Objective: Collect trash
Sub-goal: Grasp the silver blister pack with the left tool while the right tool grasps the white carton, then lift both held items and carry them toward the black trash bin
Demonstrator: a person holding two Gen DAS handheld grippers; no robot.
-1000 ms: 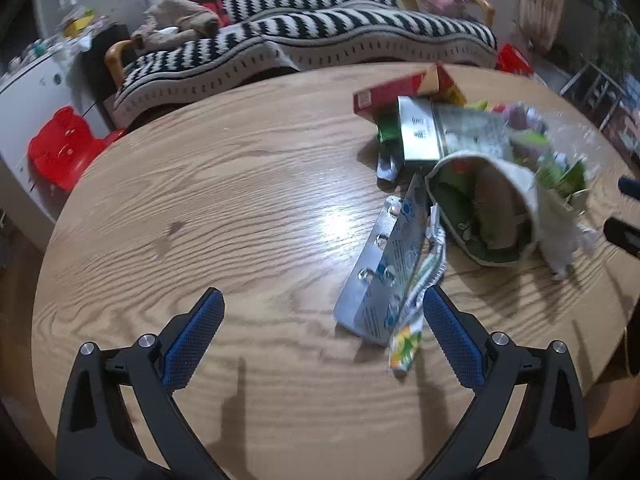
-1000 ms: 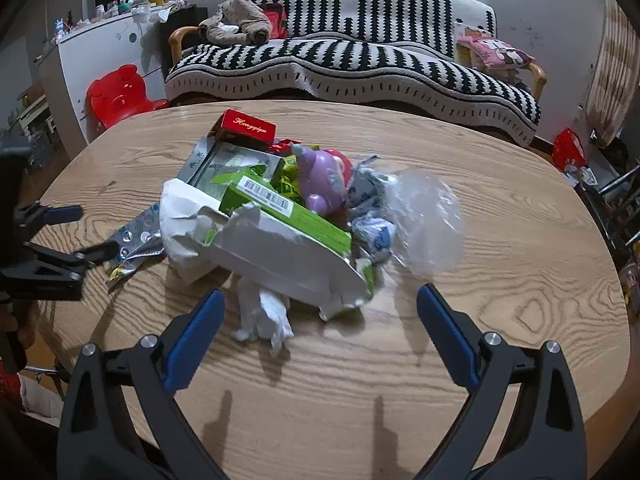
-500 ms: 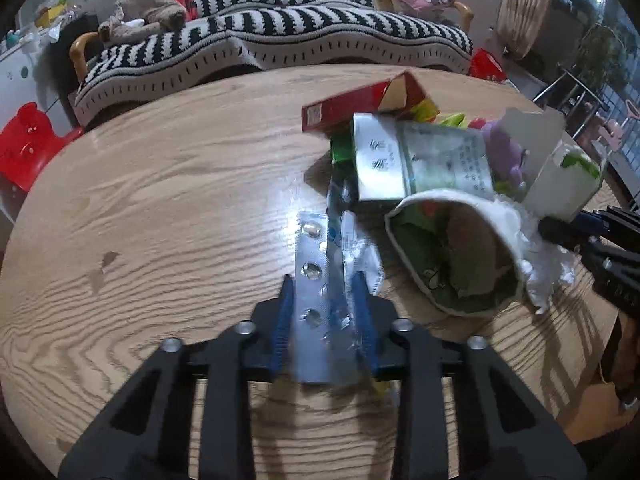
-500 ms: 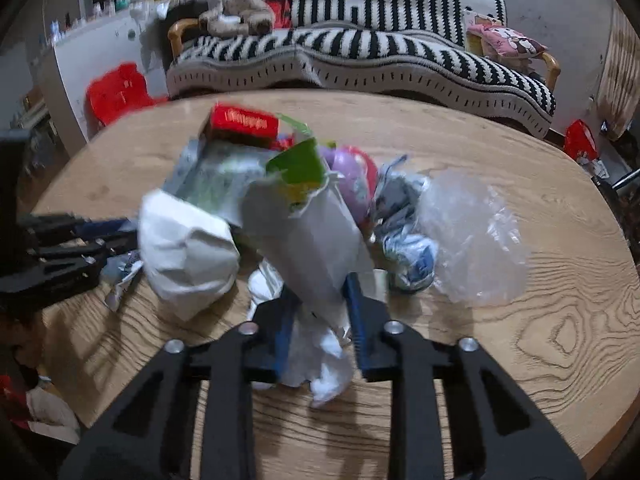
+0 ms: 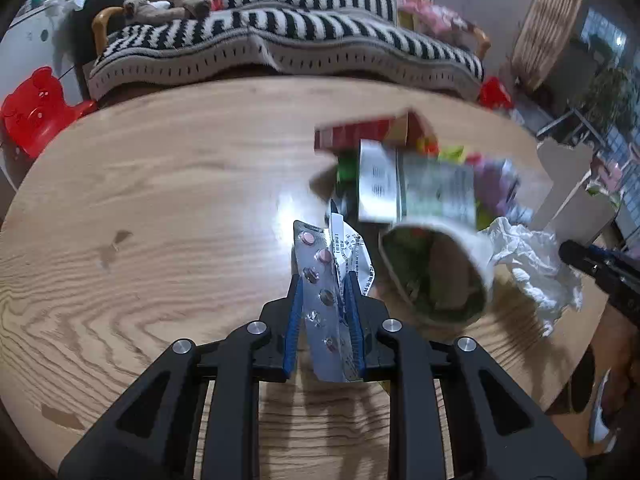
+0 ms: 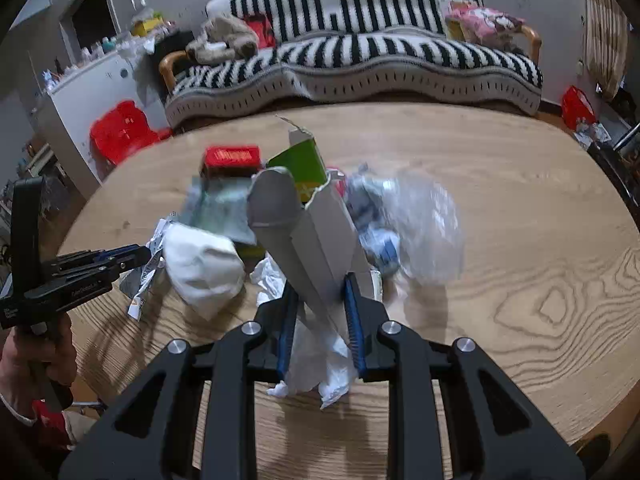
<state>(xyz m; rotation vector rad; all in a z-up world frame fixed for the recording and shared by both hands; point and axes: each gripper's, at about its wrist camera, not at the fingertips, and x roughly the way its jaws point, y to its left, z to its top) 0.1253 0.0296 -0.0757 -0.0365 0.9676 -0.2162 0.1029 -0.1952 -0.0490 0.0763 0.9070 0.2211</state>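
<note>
A pile of trash lies on the round wooden table [image 5: 160,200]. My left gripper [image 5: 322,300] is shut on a silver pill blister pack [image 5: 320,280] with a printed wrapper [image 5: 352,252] beside it; it also shows from the side in the right wrist view [image 6: 136,256]. My right gripper [image 6: 320,304] is shut on a torn grey-and-green carton [image 6: 312,232] and crumpled white tissue [image 6: 320,364]. The pile holds a red box [image 5: 356,136], a silver-green pouch [image 5: 424,192], a white bag [image 6: 200,264] and clear plastic [image 6: 424,224].
A black-and-white striped sofa [image 6: 360,52] stands behind the table. A red plastic stool [image 5: 32,108] sits at the left by a white cabinet [image 6: 92,88]. A wicker object [image 5: 548,20] stands at the far right. The table edge runs close below both grippers.
Both grippers went from wide open to shut. The left closed on the blister pack and wrapper; the right closed on the carton and tissue and tipped the carton upright.
</note>
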